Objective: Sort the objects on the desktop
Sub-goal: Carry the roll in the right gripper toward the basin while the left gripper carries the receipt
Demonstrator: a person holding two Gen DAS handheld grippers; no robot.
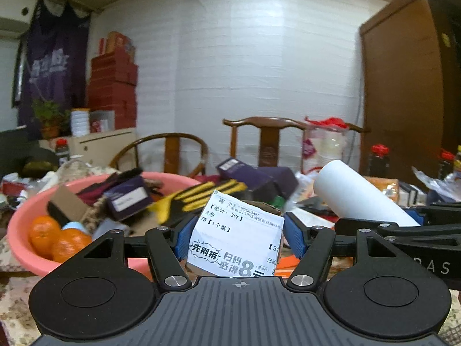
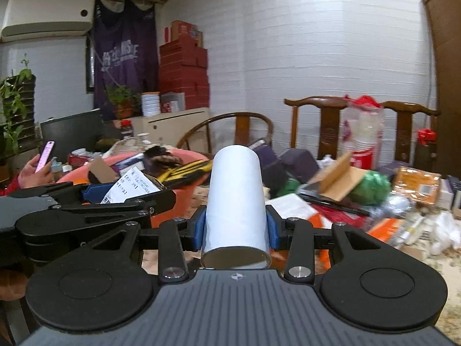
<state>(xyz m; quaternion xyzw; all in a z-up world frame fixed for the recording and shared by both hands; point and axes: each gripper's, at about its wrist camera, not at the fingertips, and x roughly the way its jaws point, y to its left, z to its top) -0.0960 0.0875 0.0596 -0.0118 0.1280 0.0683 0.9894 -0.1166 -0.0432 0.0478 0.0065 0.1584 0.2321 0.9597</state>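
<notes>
Left hand-held gripper pinching labelled parcel, base hidden, right hand-held gripper pinching white tube, far end blurred

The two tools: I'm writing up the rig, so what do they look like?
Both look alike. The left tool and right tool each have black linkage arms with silver screw heads, blue ribbed pads on the fingers, two round black discs at the base and a grey ribbed plate bearing a small crosshair mark. White letters show on the right tool's side in the left view.
</notes>
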